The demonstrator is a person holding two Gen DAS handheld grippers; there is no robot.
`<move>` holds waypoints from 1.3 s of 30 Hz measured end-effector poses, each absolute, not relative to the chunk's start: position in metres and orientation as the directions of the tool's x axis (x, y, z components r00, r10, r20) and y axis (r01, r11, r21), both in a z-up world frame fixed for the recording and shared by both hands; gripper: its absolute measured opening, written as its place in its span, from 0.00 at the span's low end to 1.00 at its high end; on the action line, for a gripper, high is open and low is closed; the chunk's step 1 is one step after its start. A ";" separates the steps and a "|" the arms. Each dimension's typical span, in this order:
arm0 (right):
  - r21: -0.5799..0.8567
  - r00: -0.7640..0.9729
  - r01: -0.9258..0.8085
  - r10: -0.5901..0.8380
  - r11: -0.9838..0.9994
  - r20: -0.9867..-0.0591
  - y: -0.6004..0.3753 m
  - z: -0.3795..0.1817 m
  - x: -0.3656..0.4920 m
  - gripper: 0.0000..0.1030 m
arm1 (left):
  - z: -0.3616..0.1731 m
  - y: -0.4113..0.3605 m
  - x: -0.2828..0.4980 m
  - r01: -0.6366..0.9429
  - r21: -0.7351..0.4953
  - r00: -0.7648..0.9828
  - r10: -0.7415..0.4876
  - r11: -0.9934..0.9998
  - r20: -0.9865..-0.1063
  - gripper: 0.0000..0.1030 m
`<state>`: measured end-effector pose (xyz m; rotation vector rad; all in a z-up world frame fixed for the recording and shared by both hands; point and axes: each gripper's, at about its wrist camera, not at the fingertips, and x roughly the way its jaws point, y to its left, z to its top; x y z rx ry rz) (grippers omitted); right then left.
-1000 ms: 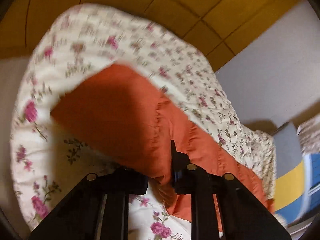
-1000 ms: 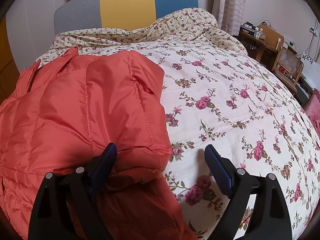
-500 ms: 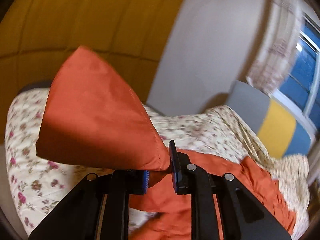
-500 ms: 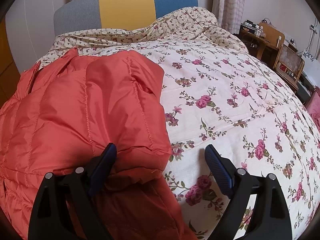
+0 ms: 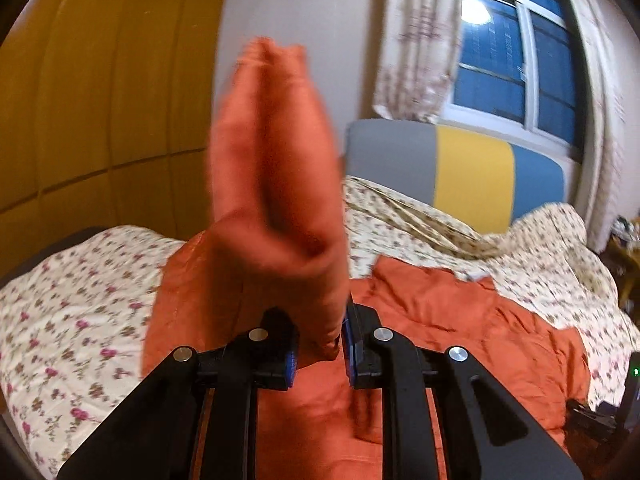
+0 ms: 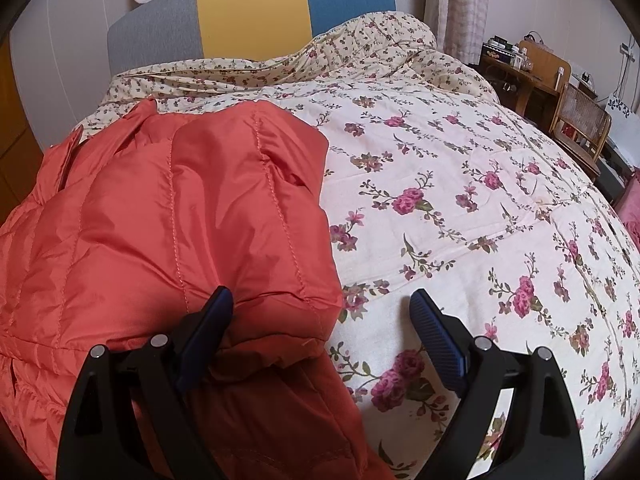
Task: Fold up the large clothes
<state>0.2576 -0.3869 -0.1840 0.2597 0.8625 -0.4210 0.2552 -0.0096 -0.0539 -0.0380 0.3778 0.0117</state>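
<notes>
Orange quilted puffer jacket (image 6: 172,216) lies along the floral-quilted bed's (image 6: 460,184) left side. Left gripper (image 5: 319,354) pinches a lifted fold of it upright; right gripper (image 6: 322,334) gapes wide, straddling the jacket's folded edge.

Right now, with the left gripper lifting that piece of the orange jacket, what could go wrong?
1. The left gripper pinches only a narrow edge of the orange jacket; the slick fabric could slip out mid-swing.
2. The right gripper is open and merely straddles the jacket's folded edge, so nothing pins the body and the fold may drag across the floral quilt.
</notes>
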 end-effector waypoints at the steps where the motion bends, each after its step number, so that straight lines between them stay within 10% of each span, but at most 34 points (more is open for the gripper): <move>1: 0.054 0.577 0.458 -0.250 0.887 -0.778 -0.387 -0.184 0.257 0.87 | -0.056 -0.020 0.257 0.002 -0.020 0.927 -0.009 1.000 -0.375 0.17; 20: 0.066 0.579 0.458 -0.241 0.886 -0.779 -0.388 -0.185 0.257 0.87 | -0.139 -0.141 0.284 0.291 0.208 0.794 -0.115 0.934 -0.597 0.18; 22: 0.066 0.579 0.458 -0.241 0.887 -0.779 -0.389 -0.186 0.257 0.87 | -0.147 -0.146 0.288 0.328 0.202 0.771 -0.138 0.923 -0.622 0.31; 25: 0.064 0.579 0.458 -0.243 0.887 -0.779 -0.388 -0.186 0.257 0.88 | -0.154 -0.155 0.288 0.413 0.193 0.733 -0.200 0.890 -0.650 0.78; 39: 0.063 0.665 0.411 -0.252 0.910 -0.703 -0.379 -0.159 0.243 0.88 | -0.107 -0.073 0.245 0.421 0.126 0.792 -0.296 0.898 -0.534 0.89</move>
